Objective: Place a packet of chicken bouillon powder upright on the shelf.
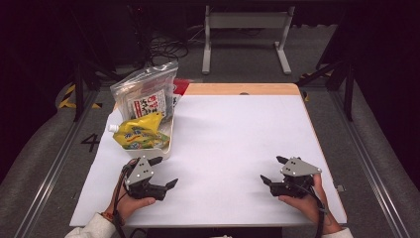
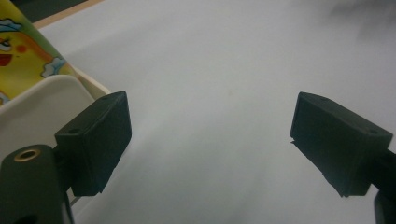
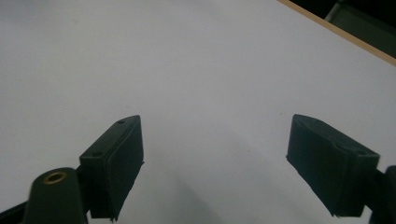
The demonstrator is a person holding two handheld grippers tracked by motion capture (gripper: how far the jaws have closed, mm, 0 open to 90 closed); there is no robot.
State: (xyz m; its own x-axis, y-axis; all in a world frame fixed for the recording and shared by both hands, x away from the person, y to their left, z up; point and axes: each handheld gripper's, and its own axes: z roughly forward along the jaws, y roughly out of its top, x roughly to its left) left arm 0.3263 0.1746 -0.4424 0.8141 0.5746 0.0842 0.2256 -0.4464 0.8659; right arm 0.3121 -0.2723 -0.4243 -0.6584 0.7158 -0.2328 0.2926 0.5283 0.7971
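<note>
**High view: the tray sits just past your left gripper**

Your left gripper [image 1: 163,173] rests on the table [image 1: 237,144] with jaws apart and empty, its upper jaw beside the white tray's [image 1: 166,148] near corner. The yellow pouch [image 1: 141,134] lies in that tray, spout pointing left, its long axis crosswise. Your right gripper [image 1: 275,171], also spread and empty, lies well apart, so the left is nearer.

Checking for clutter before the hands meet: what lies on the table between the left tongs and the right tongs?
Nothing: in the high view the white table cover is bare between the left tongs and the right tongs.
</note>
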